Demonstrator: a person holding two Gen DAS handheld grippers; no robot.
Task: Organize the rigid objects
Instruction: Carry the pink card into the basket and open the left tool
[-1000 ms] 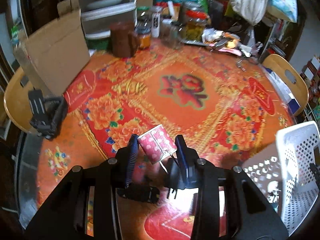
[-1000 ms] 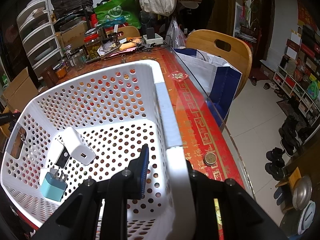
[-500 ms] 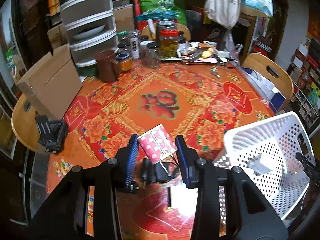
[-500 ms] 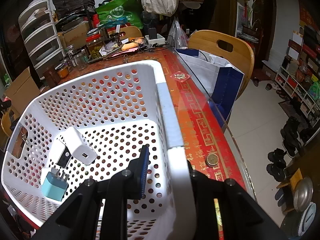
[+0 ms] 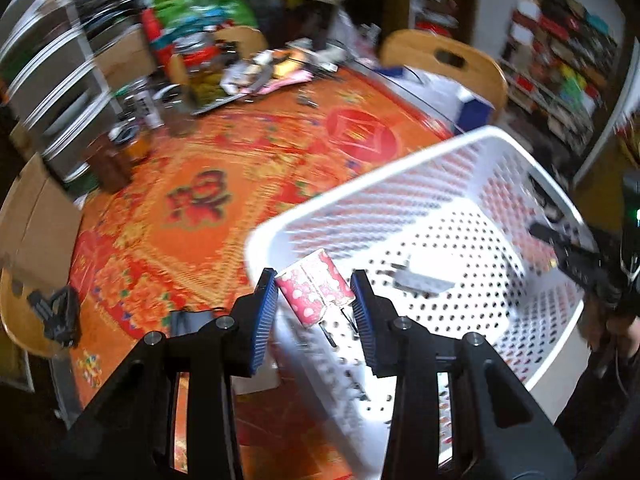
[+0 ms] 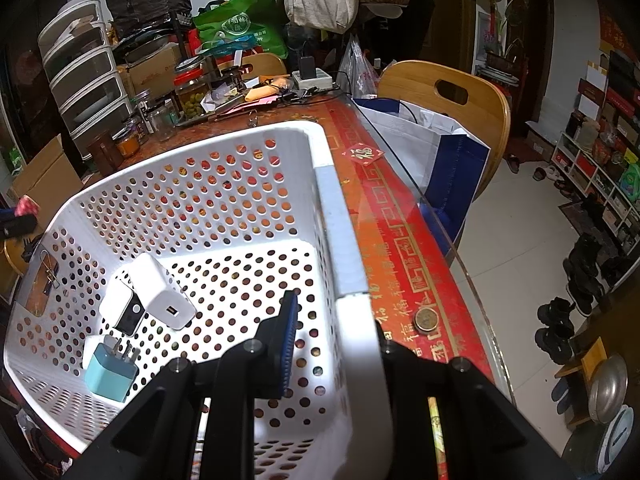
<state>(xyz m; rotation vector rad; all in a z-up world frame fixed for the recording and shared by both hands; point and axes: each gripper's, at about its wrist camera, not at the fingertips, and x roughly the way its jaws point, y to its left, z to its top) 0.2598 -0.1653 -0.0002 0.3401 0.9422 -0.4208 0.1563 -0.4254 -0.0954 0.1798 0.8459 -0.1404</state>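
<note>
My left gripper (image 5: 314,300) was clenched on a pink polka-dot charger (image 5: 316,294), its prongs pointing down; it hung over the near rim of the white perforated basket (image 5: 460,152). The view was motion-blurred, so I could not tell exactly how far inside the rim it sat. My right gripper (image 6: 336,336) was clamped on the basket's side wall, one blue pad inside, the other hidden behind the wall. On the basket floor lay a white charger (image 6: 162,292), resting partly on a white-and-black adapter (image 6: 120,310), with a light-blue plug (image 6: 110,372) near them. The basket stood on the red-patterned worktop (image 6: 400,240); a coin (image 6: 426,319) lay just beside it.
</note>
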